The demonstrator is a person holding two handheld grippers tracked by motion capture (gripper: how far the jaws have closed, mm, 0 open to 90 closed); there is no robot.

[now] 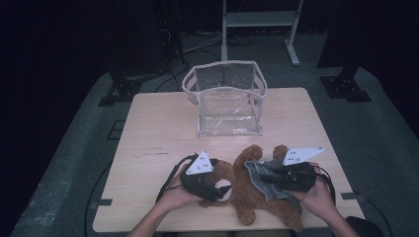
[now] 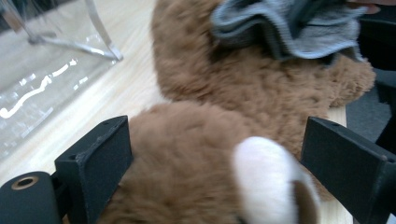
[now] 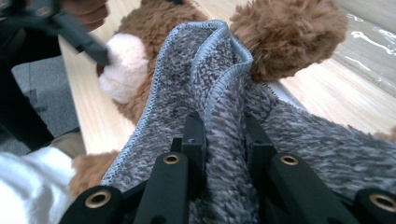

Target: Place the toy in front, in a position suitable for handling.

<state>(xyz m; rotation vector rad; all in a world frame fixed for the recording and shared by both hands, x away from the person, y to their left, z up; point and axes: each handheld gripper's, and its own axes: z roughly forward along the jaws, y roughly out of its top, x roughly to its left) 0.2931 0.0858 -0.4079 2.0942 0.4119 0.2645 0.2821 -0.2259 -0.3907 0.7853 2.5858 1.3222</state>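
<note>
Your left hand-held gripper (image 2: 215, 158) stood wide around the teddy bear's (image 2: 243, 88) head; your right hand-held gripper (image 3: 224, 135), to its right, pinched the grey cloth (image 3: 210, 74) lying on the bear.

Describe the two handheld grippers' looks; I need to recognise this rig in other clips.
Both the left gripper and the right gripper have black bodies, each topped by a pale grey three-cornered plate with small dark holes. Black cables trail from them. The jaws are flat and black, with brass-coloured rings at their bases.

one teddy bear (image 1: 257, 192), one grey cloth (image 1: 262, 174), one clear bag (image 1: 226, 98)
</note>
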